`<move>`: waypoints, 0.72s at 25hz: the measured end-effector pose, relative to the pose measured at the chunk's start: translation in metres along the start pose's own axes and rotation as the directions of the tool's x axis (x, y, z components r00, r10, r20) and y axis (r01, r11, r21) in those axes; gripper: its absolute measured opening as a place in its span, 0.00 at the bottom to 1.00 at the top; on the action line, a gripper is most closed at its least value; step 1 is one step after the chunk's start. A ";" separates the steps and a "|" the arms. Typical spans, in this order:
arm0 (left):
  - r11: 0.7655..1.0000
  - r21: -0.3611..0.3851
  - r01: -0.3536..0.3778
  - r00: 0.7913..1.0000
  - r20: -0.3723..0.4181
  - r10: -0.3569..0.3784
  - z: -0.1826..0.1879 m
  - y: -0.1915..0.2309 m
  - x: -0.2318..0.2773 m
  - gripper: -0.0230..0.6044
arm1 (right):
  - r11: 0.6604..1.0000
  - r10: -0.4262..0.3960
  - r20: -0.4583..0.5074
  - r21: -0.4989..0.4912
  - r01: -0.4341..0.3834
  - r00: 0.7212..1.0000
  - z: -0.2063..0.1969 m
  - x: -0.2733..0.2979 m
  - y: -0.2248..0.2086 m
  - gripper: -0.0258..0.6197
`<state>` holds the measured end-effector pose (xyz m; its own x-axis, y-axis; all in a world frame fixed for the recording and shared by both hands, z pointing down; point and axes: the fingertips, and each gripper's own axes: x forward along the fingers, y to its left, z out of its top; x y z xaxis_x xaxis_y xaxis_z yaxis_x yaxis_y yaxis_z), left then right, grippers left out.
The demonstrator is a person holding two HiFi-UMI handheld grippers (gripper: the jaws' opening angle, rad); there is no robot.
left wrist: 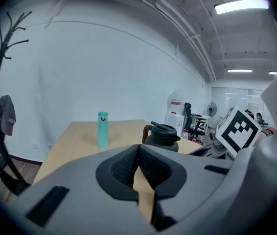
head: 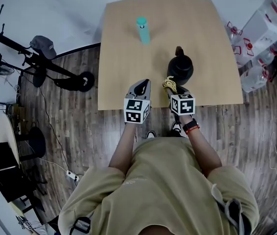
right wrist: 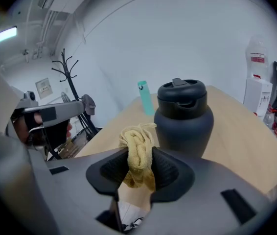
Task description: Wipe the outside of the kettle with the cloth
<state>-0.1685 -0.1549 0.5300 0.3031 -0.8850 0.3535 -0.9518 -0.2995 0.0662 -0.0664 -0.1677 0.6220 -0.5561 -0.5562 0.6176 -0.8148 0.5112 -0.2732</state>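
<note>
Pale wooden tabletop (head: 124, 48) is filling most of what I am looking down on, with dark plank flooring (head: 70, 126) showing around it. Toward the near right of that table the squat dark grey kettle (right wrist: 185, 116) is standing upright, lid on, just ahead of the right gripper (right wrist: 140, 168). Further back and to the left, a slim teal bottle (head: 142, 29) is standing well apart from it. The right gripper's jaws are pinching a bunched yellow terry cloth (right wrist: 138, 143), which is poking up past the pads as a small tuft and not yet touching the kettle. The left gripper (left wrist: 138, 153) is hovering beside it over the table's near edge, its jaws pressed together on nothing. What is worrying me is that nothing is steadying the kettle. If I am pressing the wipe in from the front, I may be sliding or tipping it. With so little cloth sticking out, I am also risking hard jaw tips scraping the kettle wall, or the wad dragging free of the pinch.
</note>
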 end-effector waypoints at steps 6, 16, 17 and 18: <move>0.999 -0.022 -0.030 0.999 0.017 0.030 0.000 0.026 -0.014 0.07 | 0.999 -0.028 0.074 0.026 0.026 0.997 0.030 0.035 0.023 0.26; 0.997 -0.043 -0.060 0.998 0.025 0.061 0.003 0.046 -0.021 0.07 | 0.974 -0.141 0.126 0.197 0.114 0.982 0.051 0.075 0.012 0.26; 0.997 -0.045 -0.063 0.998 0.025 0.064 0.003 0.047 -0.022 0.07 | 0.970 -0.149 0.128 0.211 0.120 0.980 0.053 0.077 0.011 0.26; 0.997 -0.046 -0.065 0.998 0.023 0.066 0.003 0.048 -0.022 0.07 | 0.967 -0.156 0.127 0.220 0.125 0.980 0.054 0.078 0.010 0.26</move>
<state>-0.2206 -0.1503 0.5229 0.2403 -0.9109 0.3356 -0.9707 -0.2243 0.0863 -0.1270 -0.2411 0.6280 -0.4387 -0.7078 0.5538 -0.8939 0.2807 -0.3494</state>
